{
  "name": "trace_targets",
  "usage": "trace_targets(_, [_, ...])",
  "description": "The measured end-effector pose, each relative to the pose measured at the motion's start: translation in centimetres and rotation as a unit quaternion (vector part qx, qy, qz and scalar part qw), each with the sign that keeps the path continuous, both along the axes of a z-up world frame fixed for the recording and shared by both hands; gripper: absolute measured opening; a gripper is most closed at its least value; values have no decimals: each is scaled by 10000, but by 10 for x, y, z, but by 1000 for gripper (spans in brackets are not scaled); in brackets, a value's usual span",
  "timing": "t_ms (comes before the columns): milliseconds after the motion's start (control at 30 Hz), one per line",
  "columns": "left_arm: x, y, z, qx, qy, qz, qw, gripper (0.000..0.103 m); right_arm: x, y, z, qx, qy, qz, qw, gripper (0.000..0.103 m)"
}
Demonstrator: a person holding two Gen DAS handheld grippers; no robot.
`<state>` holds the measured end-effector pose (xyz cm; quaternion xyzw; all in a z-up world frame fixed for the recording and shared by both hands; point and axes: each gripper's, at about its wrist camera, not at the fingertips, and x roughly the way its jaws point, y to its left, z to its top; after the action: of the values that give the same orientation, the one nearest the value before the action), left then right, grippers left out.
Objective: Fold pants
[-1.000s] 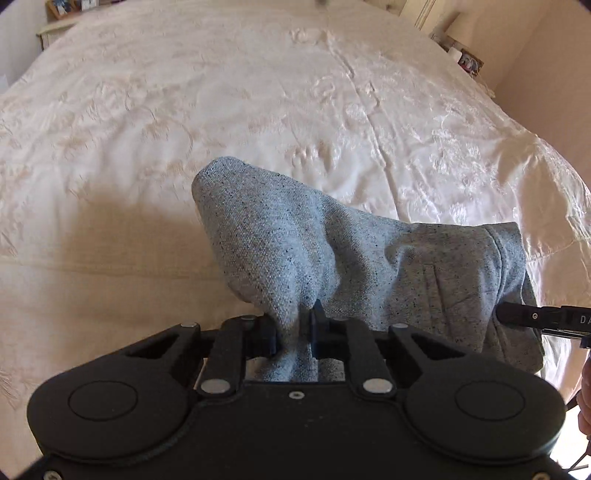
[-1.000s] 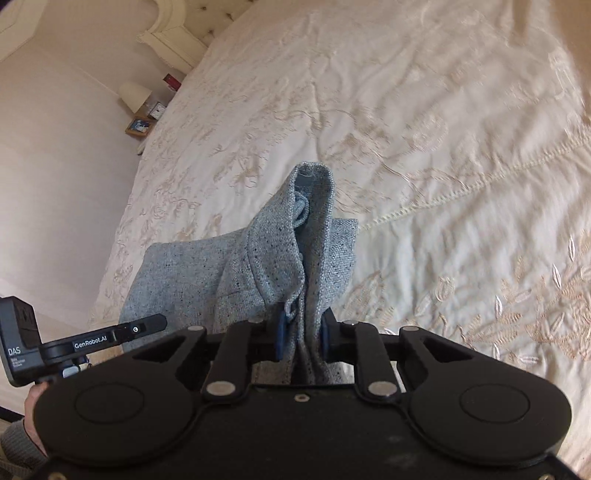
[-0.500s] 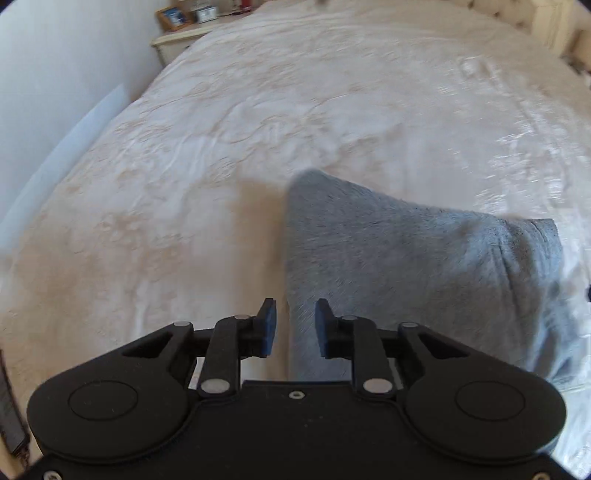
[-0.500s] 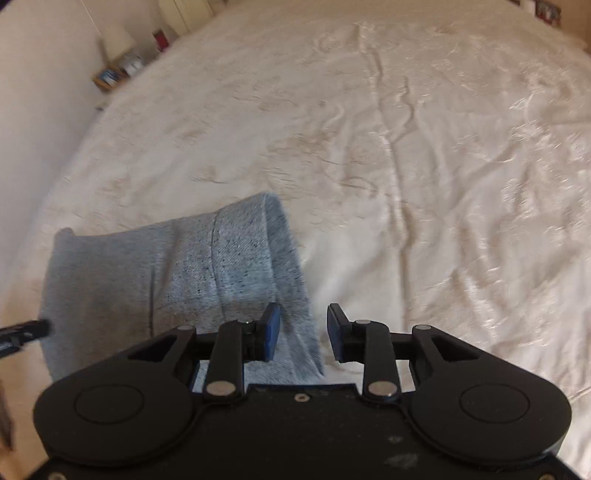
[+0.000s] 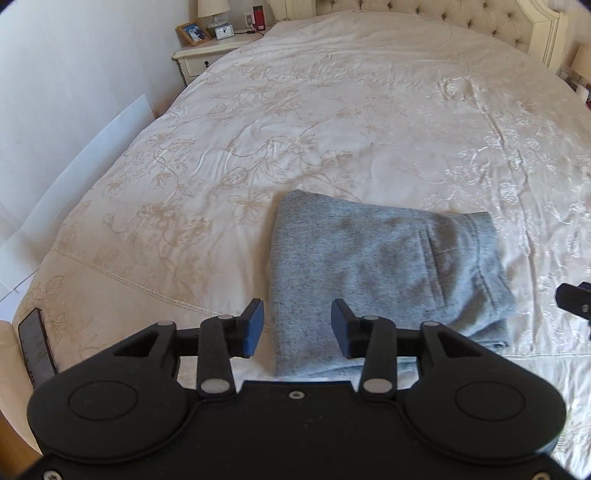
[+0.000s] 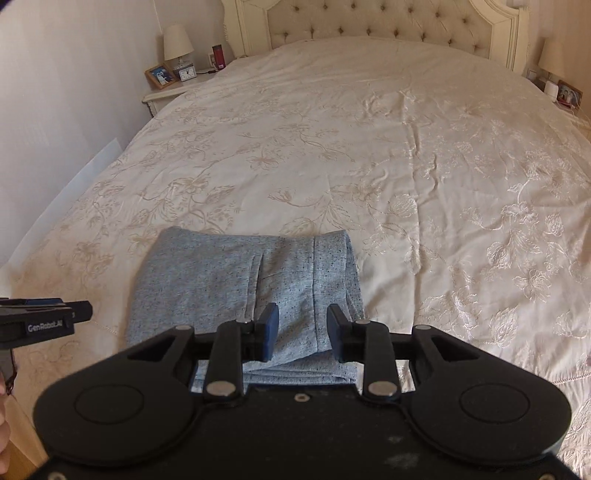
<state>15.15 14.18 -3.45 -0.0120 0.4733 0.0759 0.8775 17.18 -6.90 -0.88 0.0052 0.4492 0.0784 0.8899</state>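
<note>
Grey speckled knit, folded into a compact rectangle, is what lies ahead of both grippers: the pants (image 5: 373,273) rest flat on the cream embroidered bedspread (image 5: 295,129), near its closer edge. Seen from the left gripper (image 5: 297,326), the bundle sits just beyond and a little to the right of the fingertips, with its left fold edge running up between them; the waistband end (a seam and a pocket line show there) lies off to the right. This gripper's jaws have just been opening and now stand well apart, the blue pads clear of the cloth, nothing pinched.

From the right gripper (image 6: 303,332) the same bundle lies directly beyond the fingers and spreads off to the left, its right-hand edge just past the right fingertip. These jaws too have been parting in the last moment and stand open, with grey fabric visible through the gap but below it, not clamped.

Each tool shows at the rim of the other's view: the right one at the far right, the left one at the far left, with a bit of hand below it.

Far beyond the pants are a tufted headboard (image 6: 369,22) and, up to the left, a nightstand (image 5: 207,55) carrying a lamp, a clock and a framed photo. A dark phone (image 5: 35,343) lies close by at the left gripper's left.
</note>
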Motion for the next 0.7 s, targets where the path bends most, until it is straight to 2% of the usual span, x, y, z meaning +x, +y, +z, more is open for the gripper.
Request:
trace_targets(167, [-26, -25, 22, -39, -46, -17, 10000, 52, -35, -2, 25, 100, -81, 123, 9998, 31])
trace_targets(400, [-58, -44, 35, -85, -102, 54, 9999, 52, -72, -14, 48, 60, -227, 137, 9996, 31])
trace_targets(700, [-76, -54, 43, -54, -116, 113, 9999, 52, -93, -18, 61, 23, -425, 327, 9986, 31])
